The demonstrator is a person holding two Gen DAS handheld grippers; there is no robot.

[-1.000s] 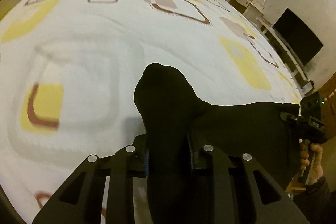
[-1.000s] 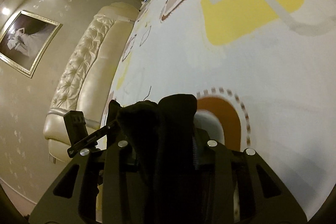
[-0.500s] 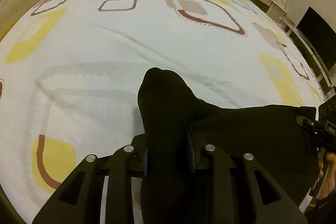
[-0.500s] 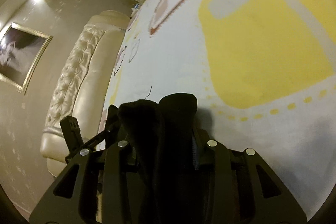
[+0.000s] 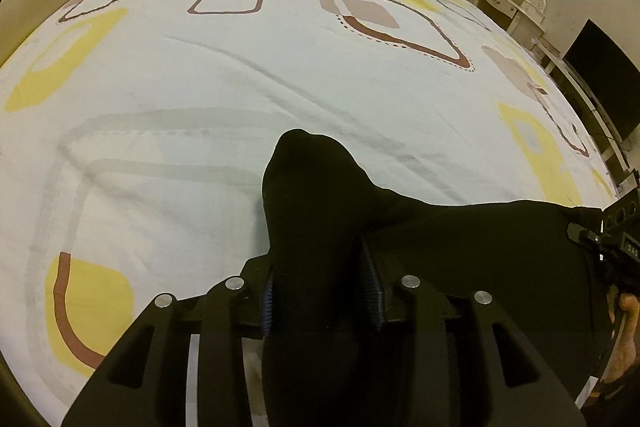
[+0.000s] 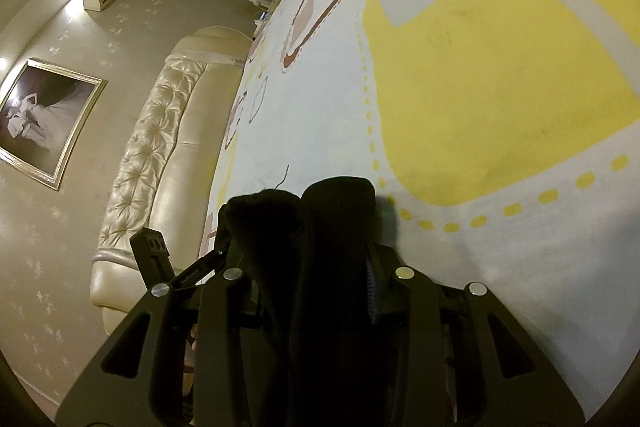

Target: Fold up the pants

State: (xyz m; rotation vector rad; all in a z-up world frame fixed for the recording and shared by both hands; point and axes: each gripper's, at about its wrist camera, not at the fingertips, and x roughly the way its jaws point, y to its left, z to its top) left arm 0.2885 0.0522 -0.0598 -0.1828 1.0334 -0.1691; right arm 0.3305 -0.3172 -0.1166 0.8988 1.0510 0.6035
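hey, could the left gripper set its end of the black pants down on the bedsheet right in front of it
Probably yes. The left gripper is shut on the black pants, and the patterned bedsheet ahead of it lies open with only shallow wrinkles. The right gripper holds the other end off to the side, out of that path.

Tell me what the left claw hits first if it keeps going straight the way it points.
Probably the patterned bedsheet. The left claw is shut on the black pants, whose bunched fabric sticks out past its fingers and would likely touch first. Depth is hard to judge.
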